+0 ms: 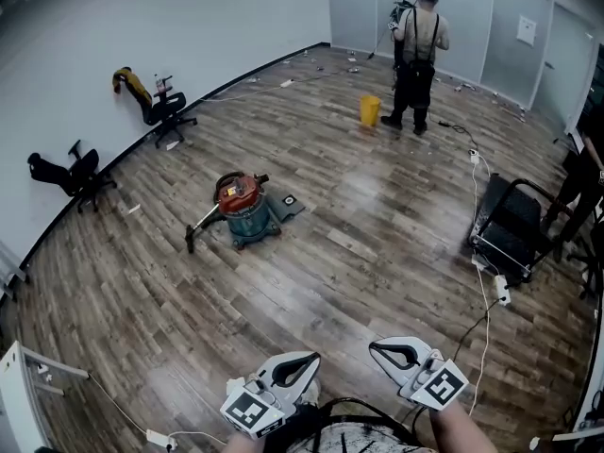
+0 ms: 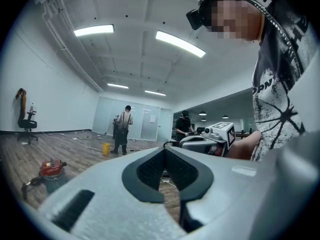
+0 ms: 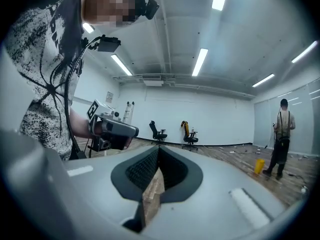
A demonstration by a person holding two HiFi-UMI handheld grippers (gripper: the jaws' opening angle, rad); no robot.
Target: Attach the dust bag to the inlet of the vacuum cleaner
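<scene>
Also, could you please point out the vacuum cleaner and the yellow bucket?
vacuum cleaner (image 1: 241,199), head view, on its red lid.
yellow bucket (image 1: 370,110), head view, on its side wall.

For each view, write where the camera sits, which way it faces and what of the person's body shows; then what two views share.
Head view: on the head, facing down at wooden floor; forearms, left hand-held gripper, right hand-held gripper show.
Left gripper view: on that gripper, facing the glass wall; patterned shirt shows.
Right gripper view: on that gripper, facing the white wall; shirt, arm show.
Shared: yellow plastic bucket.
</scene>
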